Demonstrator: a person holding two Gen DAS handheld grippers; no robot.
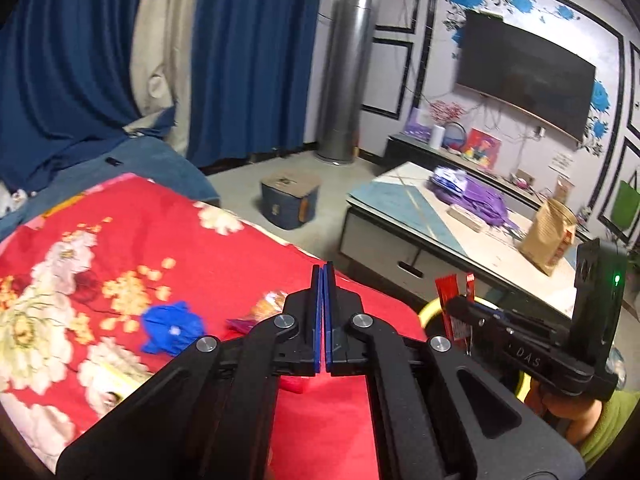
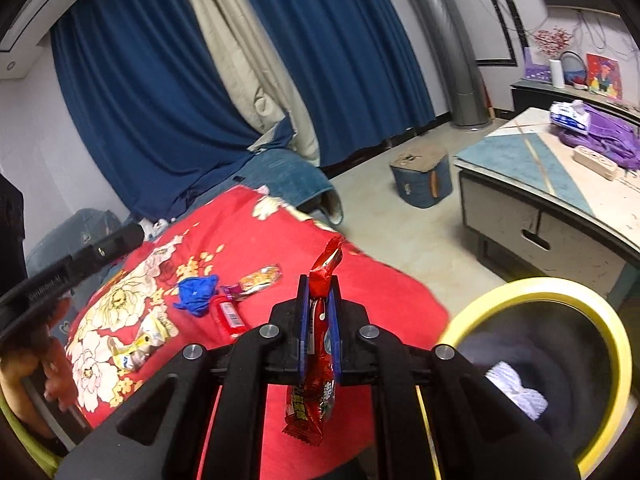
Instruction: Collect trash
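Pinching that red snack wrapper [image 2: 318,344] mid-body, the right claw [image 2: 319,280] has it beside the yellow-rimmed bin [image 2: 560,286]; it looks light, crinkly and slippery, so hold flat; left claw [image 1: 322,270] is closed, empty over the bed [image 1: 160,232].

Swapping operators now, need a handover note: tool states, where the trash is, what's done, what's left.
Right tool: shut on a red snack wrapper, held beside the yellow-rimmed bin, not yet over it.
Left tool: shut, empty, above the red floral blanket.
On the blanket: crumpled blue wrapper, orange snack packet, small purple wrapper, flat red wrapper, white-and-yellow wrapper.
Done: the bin already holds something white.
Left: drop the red wrapper in, then collect the five pieces.
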